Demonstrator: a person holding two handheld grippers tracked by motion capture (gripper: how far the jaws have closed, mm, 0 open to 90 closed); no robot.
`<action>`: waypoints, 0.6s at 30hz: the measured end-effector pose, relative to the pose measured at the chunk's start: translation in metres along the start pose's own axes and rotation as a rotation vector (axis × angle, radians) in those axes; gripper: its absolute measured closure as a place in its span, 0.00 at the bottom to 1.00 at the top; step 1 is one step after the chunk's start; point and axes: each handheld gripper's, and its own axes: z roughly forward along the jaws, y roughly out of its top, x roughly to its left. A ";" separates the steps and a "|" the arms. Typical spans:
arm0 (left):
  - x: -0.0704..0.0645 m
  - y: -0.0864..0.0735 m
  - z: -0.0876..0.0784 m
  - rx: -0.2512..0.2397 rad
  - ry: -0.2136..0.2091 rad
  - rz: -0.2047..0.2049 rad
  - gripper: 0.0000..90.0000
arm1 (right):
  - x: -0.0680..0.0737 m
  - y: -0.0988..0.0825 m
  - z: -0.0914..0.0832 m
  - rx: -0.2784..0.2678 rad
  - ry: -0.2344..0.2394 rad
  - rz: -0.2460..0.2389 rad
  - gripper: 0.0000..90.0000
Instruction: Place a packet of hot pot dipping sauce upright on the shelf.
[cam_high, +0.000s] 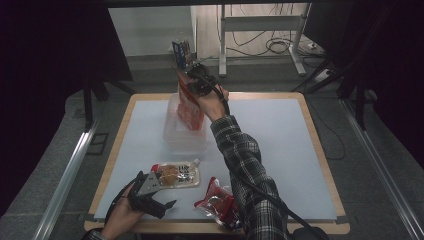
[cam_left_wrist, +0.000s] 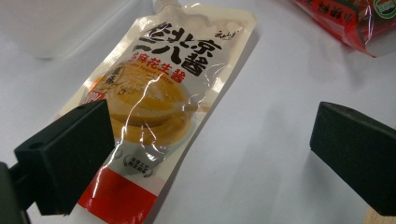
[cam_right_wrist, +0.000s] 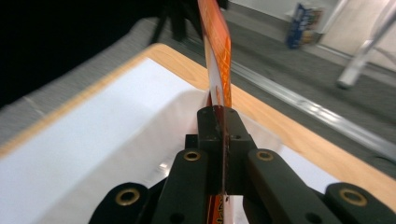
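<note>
My right gripper (cam_high: 190, 89) is shut on the edge of an orange-red snack packet (cam_high: 190, 111), which hangs upright over a clear plastic container (cam_high: 183, 136) at the table's far middle. In the right gripper view the packet (cam_right_wrist: 217, 51) stands edge-on, clamped between the jaws of my right gripper (cam_right_wrist: 219, 122). My left gripper (cam_high: 164, 192) rests open near the front left edge. A cream sauce pouch (cam_left_wrist: 163, 88) lies flat on the table, partly between that gripper's open fingers (cam_left_wrist: 70, 156), and the same pouch (cam_high: 176, 174) lies just beyond it in the high view.
A red snack packet (cam_high: 219, 204) lies at the front by the right forearm, and it (cam_left_wrist: 348, 18) sits far right in the left gripper view. A white mat (cam_high: 280, 145) covers the wood-edged table (cam_high: 320, 150). A blue box (cam_high: 181, 52) stands on the floor beyond.
</note>
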 end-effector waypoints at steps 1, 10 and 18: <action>0.000 0.000 0.000 0.000 0.000 0.000 0.00 | -0.001 0.000 0.001 0.007 -0.015 -0.007 0.96; 0.002 -0.001 -0.001 0.000 0.002 -0.004 0.00 | -0.011 0.001 -0.009 0.013 -0.027 -0.042 0.66; 0.001 -0.001 -0.001 0.000 0.003 -0.003 0.00 | -0.022 0.001 -0.027 -0.012 -0.039 -0.067 0.39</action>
